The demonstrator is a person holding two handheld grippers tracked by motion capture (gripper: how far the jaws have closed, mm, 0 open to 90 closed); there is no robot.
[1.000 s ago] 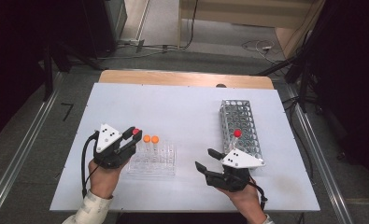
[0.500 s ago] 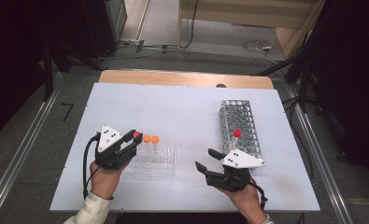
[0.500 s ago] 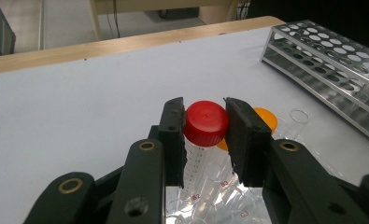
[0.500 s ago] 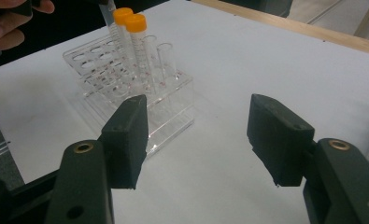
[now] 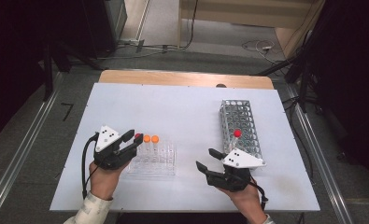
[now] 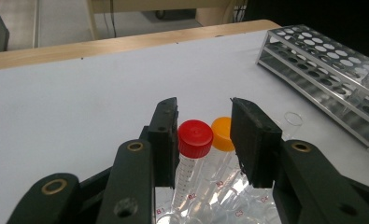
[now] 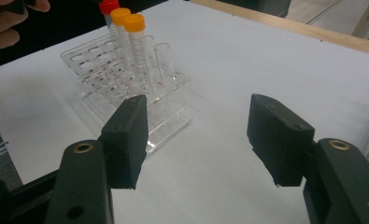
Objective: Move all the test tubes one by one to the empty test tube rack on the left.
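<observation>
1. Step in hand: placing the red-capped tube (image 6: 194,154) into the clear plastic rack (image 5: 153,160). In the left gripper view it stands upright in a corner slot of the rack, just beside an orange-capped tube (image 6: 222,135).
2. Left gripper (image 6: 204,122): jaws have just been opening. The tube sits between them; the left-hand jaw looks close to or touching the cap, with a clear gap on the other side. I read it as released, not clamped.
3. Right gripper (image 7: 198,135): jaws wide apart, nothing between them, hovering over the bench (image 5: 187,107) between the clear rack and the metal wire rack (image 5: 240,126).
4. The metal rack holds another red-capped tube (image 5: 236,135), near its front end, close to the right gripper.
5. Two orange-capped tubes (image 5: 151,140) stand in the clear rack, plus uncapped clear tubes (image 7: 166,63) in the right gripper view.
6. Next move, my guess: open the left jaws a bit more, then lift straight up and back so neither jaw drags the cap or tips the tube. After that, the tube in the metal rack looks like the next pick.
</observation>
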